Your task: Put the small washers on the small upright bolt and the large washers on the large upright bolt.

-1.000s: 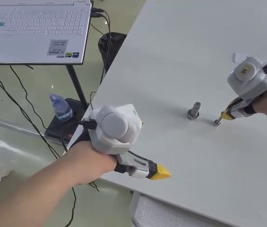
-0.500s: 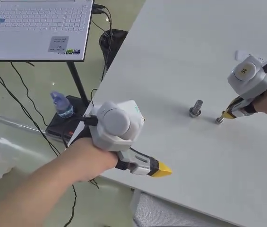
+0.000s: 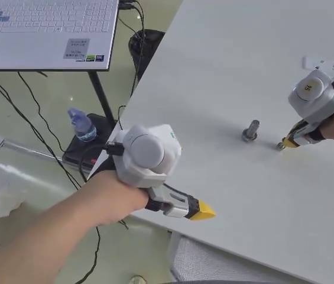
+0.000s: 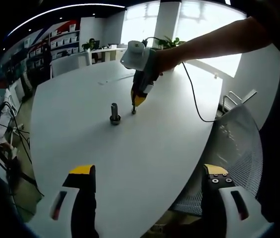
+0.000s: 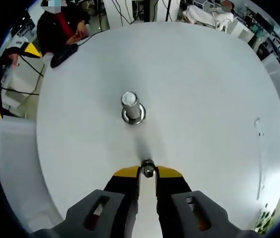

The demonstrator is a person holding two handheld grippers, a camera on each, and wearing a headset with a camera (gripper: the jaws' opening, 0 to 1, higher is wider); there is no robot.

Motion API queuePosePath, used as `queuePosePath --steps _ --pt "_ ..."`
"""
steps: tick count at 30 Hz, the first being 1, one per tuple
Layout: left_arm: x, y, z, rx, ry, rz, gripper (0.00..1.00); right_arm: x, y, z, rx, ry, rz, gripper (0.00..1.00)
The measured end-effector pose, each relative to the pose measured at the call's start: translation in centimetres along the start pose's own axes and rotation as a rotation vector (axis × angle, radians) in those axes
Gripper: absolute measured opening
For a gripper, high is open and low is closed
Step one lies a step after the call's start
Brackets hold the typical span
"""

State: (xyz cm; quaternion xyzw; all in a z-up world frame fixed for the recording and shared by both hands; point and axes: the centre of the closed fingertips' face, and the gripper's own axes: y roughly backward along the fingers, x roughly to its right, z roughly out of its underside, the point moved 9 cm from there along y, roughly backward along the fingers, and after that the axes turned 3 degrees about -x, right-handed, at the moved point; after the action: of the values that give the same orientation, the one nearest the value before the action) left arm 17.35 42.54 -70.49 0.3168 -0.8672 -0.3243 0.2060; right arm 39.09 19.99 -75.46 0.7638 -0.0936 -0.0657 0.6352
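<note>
The main risk sits at the tips of the right gripper (image 5: 148,173). Its jaws are drawn close, with a small round metal piece (image 5: 148,169) in the narrow gap between them. I cannot tell whether that piece is a washer pinched in the jaws or the top of the small upright bolt (image 3: 279,146) they straddle. If it is a washer, letting go off-centre would likely send it past the shank to roll across the bench (image 5: 209,99). The slim bolt appears to stand free, so a sideways nudge from either jaw could topple it.

In the right gripper view the large upright bolt (image 5: 132,108) stands near, at about 12 o'clock from the tips, with a wider ring at its base. In the head view it lies at 10 o'clock from the small upright bolt. The left gripper (image 4: 148,172) hangs at the bench edge with its jaws wide apart and holding nothing. It is well apart from both bolts, which lie toward its 12 o'clock.
</note>
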Motion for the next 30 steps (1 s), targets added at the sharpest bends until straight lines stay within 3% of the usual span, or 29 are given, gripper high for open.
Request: queuePosePath --steps 14,30 --pt "-0.5 0.1 -0.3 0.007 -0.001 -0.004 0.87 0.4 -1.3 -0.1 -0.014 0.006 -0.011 0.13" --pt "-0.8 0.0 -0.5 0.002 0.007 0.003 0.86 0.3 -1.6 -0.5 -0.027 0.024 -0.012 0.13"
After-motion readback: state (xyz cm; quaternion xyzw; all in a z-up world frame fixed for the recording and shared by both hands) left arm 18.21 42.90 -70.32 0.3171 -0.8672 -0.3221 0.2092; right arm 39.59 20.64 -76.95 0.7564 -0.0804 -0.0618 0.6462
